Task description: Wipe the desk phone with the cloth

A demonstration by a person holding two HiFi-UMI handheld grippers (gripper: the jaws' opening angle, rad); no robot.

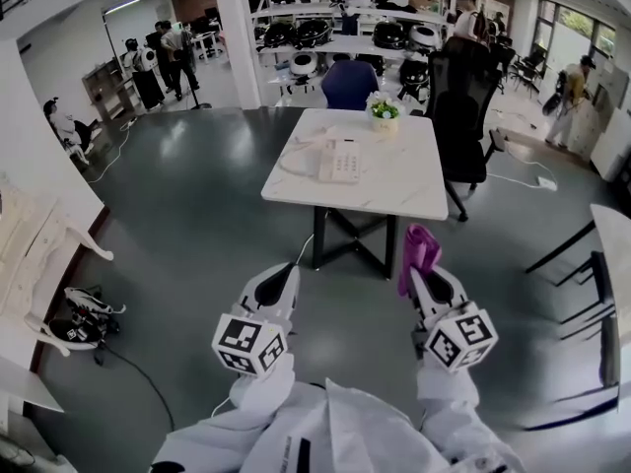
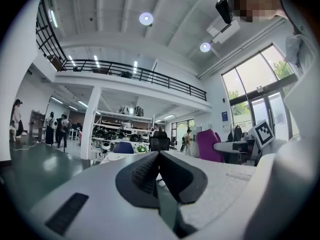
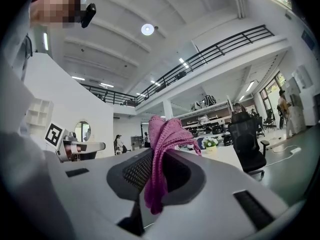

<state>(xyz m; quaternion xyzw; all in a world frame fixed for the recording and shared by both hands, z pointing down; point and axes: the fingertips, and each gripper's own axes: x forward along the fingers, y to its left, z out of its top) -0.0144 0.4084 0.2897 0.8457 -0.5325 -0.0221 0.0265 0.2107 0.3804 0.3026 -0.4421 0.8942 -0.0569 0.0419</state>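
Desk phone point(image 1: 340, 166) sits on the white tabletop point(image 1: 399, 193), left of the middle and about halfway between the far and near edges. It is pale and flat, with its keypad facing up. Just beside it, toward the left edge, lies something pale and looped, too small to tell apart. A small potted plant point(image 1: 384, 113) with green leaves stands near the far edge, to the right of the phone and apart from it.

The cloth point(image 1: 419, 252) is not on the tabletop: you hold it in your right hand-held gripper point(image 1: 426, 276). In the right gripper view the jaws are clamped on the magenta knitted cloth point(image 3: 161, 156), which bunches up above the fingertips and hangs down in a fold below them. Your left hand-held gripper point(image 1: 282, 276) carries nothing; in the left gripper view its jaws point(image 2: 158, 159) meet with only a thin seam between them.

Both grippers are raised over the dark grey floor point(image 1: 197, 225) on the near side of the table, well apart from the tabletop's near edge, with their tips pointing toward it. The cloth's top lines up below the near right part of the tabletop.

A black office chair point(image 1: 461, 106) stands at the right edge, and a blue chair point(image 1: 350, 84) at the far edge.
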